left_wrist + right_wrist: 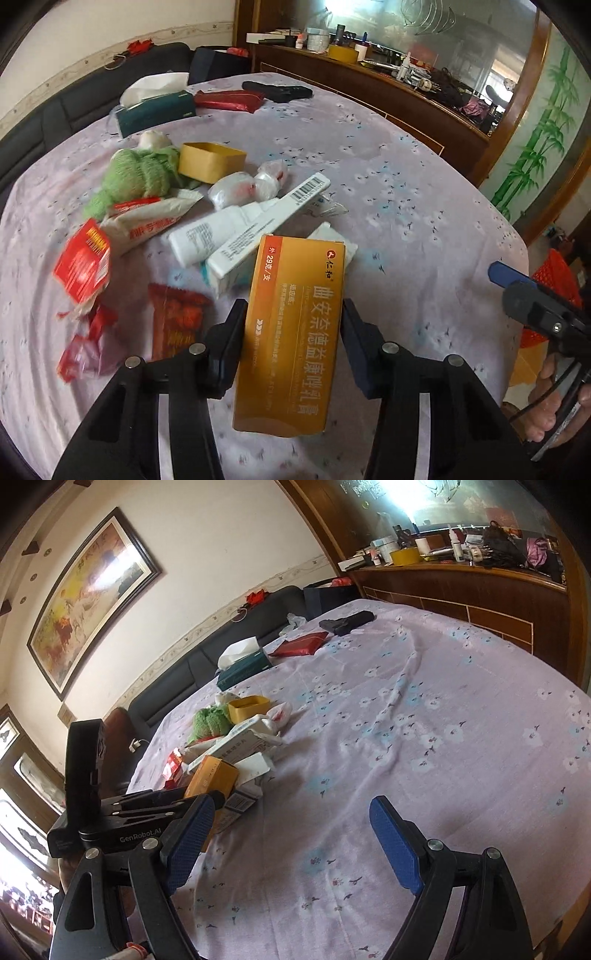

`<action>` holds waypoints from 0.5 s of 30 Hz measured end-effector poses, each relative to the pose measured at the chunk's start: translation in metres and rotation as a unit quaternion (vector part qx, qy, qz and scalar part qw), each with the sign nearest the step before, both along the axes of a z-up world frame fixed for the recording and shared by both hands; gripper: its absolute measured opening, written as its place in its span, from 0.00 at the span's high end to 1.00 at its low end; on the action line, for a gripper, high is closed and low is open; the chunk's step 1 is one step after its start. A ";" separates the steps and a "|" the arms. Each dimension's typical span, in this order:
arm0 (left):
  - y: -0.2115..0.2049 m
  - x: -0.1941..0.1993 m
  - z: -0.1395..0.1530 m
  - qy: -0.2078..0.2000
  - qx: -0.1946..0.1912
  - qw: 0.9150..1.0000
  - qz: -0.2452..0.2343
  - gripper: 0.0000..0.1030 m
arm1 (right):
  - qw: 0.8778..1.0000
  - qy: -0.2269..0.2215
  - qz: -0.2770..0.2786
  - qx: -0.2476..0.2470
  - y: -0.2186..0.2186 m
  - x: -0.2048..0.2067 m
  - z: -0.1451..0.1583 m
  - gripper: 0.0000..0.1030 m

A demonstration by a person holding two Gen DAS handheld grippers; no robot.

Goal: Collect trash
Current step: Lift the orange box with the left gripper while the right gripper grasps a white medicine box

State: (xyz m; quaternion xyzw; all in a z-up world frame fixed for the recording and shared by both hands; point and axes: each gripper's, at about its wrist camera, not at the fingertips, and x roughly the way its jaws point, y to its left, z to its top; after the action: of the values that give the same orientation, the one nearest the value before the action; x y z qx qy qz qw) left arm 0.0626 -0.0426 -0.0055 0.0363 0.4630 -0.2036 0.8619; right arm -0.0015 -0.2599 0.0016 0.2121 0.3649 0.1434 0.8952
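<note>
We see the left gripper [293, 317] clamped on an orange box [291, 332], its two black fingers [229, 332] pressing the long sides while the box stands tilted up off the flowered cloth [406, 229] that covers the table. The box sits at the near edge of a heap of trash: just behind it lie a long white box with a barcode [269, 229] and a white tube [207, 236], the two touching, with a white packet [332, 236] peeking out beside the orange box's far end. To the left of these are a red wrapper [83, 262], an orange-red packet [177, 321] and a crumpled white bag with red print [147, 221]. Farther back we find a green knitted cloth [136, 177], a yellow box without a lid [210, 160] and some clear plastic wads [243, 186]. Well apart, near the far rim of the table, rest a tissue box [155, 107], a red pouch [229, 99] and a black case [277, 90]. Our right gripper [295, 834] hangs open over bare cloth with nothing between its blue pads [397, 845], just to the right of the heap; a hand [554, 402] holds its grip at the table's edge.
</note>
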 end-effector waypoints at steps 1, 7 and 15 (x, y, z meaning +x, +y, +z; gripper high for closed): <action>0.002 -0.006 0.002 -0.003 -0.007 1.000 0.002 0.54 | 1.000 0.000 0.004 0.000 0.002 0.000 -0.001 0.13; 0.046 -0.046 0.021 -0.067 -0.065 0.993 0.073 0.54 | 0.998 0.021 0.053 0.023 0.026 0.010 -0.011 0.13; 0.093 -0.051 0.013 -0.101 -0.143 0.974 0.143 0.54 | 0.986 0.123 0.101 0.056 0.080 0.056 -0.049 0.18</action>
State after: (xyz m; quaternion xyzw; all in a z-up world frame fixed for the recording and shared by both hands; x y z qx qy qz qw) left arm 0.0121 0.0508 0.0072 -0.1330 0.3406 -0.1379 0.9205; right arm 0.0540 -0.1803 -0.0477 0.2401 0.4829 0.2264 0.8111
